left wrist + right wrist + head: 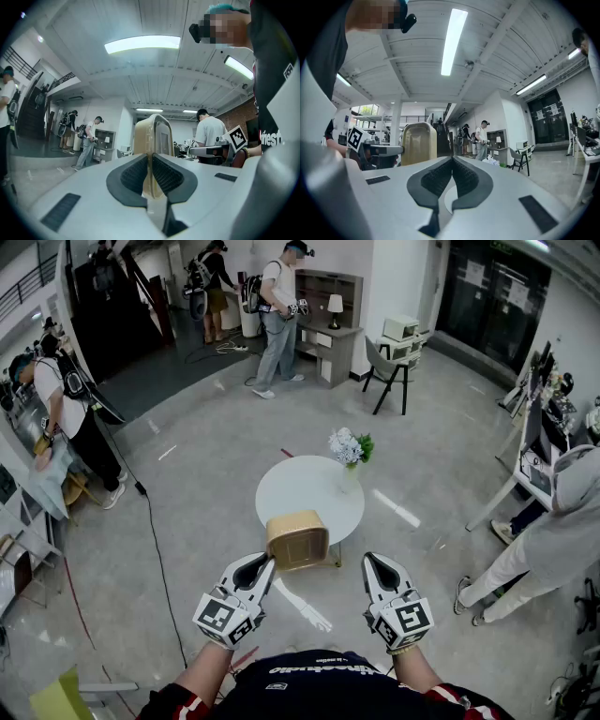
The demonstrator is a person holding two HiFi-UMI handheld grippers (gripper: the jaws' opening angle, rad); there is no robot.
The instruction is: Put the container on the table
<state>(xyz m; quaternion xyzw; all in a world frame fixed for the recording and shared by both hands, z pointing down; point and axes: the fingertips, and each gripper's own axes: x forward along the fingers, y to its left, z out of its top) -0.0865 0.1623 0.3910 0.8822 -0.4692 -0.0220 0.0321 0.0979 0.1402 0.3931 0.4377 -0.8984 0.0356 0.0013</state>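
A beige, see-through plastic container (pixel 297 538) hangs in the air over the near edge of a small round white table (pixel 300 491). My left gripper (pixel 266 562) is shut on the container's rim, and the left gripper view shows the thin wall of the container (pixel 154 136) pinched upright between the dark pads (pixel 136 174). My right gripper (pixel 371 561) is held level to the right of the container, shut, with nothing between its pads (pixel 465 178). From the right gripper view the container (pixel 416 143) stands off to the left, apart from that gripper.
A vase of white flowers (pixel 350 448) stands at the table's far right edge. A person in grey (pixel 548 545) stands close on the right, and other people (pixel 279 310) work farther off. A black cable (pixel 155 540) runs across the floor on the left.
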